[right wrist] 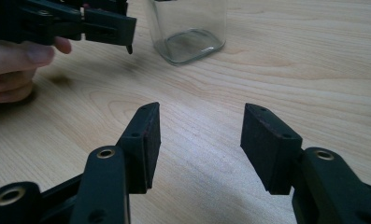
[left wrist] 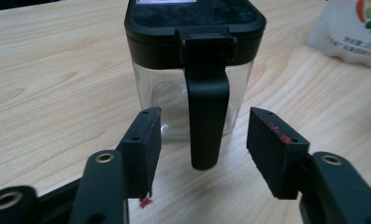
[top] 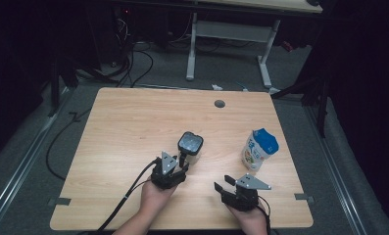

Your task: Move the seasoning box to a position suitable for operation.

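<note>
Glass jar (left wrist: 192, 88) upright mid-tabletop (top: 123, 127). My left tongs (left wrist: 203, 144) gape, its handle (left wrist: 206, 121) between them, untouched. Right tongs (right wrist: 199, 140) wide, idle. Judged: handle grasp pending; next, close squarely on it.

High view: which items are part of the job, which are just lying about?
In the job:
- glass jar with black lid
- its black handle, between the open left claw pads

Lying about:
- white and blue pouch
- right claw, open over bare table

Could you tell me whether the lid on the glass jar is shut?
Shut: the black lid sits flush on the glass jar, its handle hanging down.
</note>
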Demonstrator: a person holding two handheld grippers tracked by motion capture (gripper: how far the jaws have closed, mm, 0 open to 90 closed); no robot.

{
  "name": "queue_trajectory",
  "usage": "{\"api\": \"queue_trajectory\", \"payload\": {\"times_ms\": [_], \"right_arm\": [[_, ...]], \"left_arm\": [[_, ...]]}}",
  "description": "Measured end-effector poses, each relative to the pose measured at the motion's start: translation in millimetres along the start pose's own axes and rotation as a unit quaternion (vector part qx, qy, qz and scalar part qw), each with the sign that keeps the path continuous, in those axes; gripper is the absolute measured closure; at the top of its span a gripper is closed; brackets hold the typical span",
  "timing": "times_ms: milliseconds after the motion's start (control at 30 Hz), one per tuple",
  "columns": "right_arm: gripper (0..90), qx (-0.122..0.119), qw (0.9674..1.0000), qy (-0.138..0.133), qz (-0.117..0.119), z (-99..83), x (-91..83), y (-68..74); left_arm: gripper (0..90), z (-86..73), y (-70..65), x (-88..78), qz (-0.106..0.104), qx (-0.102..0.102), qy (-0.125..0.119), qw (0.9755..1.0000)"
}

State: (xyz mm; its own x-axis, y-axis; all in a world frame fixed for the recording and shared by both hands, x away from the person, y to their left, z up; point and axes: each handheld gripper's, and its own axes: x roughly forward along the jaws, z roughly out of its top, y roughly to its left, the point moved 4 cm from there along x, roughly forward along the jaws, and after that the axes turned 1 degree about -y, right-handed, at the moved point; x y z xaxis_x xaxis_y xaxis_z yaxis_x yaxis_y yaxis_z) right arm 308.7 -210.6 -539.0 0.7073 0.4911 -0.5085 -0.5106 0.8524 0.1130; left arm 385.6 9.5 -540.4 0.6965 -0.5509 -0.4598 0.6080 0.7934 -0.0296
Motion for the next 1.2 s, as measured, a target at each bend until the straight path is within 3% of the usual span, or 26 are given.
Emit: {"api": "queue_trajectory", "payload": {"times_ms": [67, 133, 167, 300, 600, 767, 933, 1133, 1200], "right_arm": [[47.7, -0.001, 1.0000, 0.001, -0.001, 0.0, -0.5, -1.3], [47.7, -0.001, 1.0000, 0.000, 0.000, 0.0, -0.6, -1.7], [47.7, 0.001, 1.0000, -0.001, -0.001, 0.1, -1.0, -2.6], [47.7, 0.000, 1.0000, -0.003, 0.000, 0.2, -1.5, -3.4], [47.7, 0.000, 1.0000, -0.001, -0.001, 0.1, -1.4, -2.7], [47.7, 0.000, 1.0000, 0.001, -0.001, -0.3, -0.4, -0.7], [47.8, -0.003, 1.0000, 0.002, -0.001, -0.6, 0.5, 0.5], [47.7, 0.001, 1.0000, 0.002, -0.003, -1.0, -0.2, -0.5], [47.7, 0.000, 1.0000, 0.001, -0.002, -0.9, -0.3, -1.2]], "left_arm": [[57.5, 1.3, -0.3, 3.3, 0.007, 0.005, -0.002, 1.0000], [60.3, 1.8, -0.5, 3.6, 0.007, 0.007, -0.004, 0.9999], [72.2, 2.3, -0.7, 3.2, 0.009, 0.009, -0.006, 0.9999], [72.8, 1.1, -3.7, -0.2, 0.010, 0.015, -0.005, 0.9998], [73.0, -16.3, -13.0, -33.4, -0.027, 0.019, -0.004, 0.9994], [73.0, -27.9, -21.2, -55.3, -0.049, 0.032, -0.002, 0.9983], [72.6, -32.0, -20.9, -63.1, -0.059, 0.033, 0.001, 0.9977], [57.5, -35.0, -19.9, -70.1, -0.066, 0.024, 0.004, 0.9975], [57.2, -36.9, -20.2, -73.9, -0.065, 0.020, 0.003, 0.9977]]}}
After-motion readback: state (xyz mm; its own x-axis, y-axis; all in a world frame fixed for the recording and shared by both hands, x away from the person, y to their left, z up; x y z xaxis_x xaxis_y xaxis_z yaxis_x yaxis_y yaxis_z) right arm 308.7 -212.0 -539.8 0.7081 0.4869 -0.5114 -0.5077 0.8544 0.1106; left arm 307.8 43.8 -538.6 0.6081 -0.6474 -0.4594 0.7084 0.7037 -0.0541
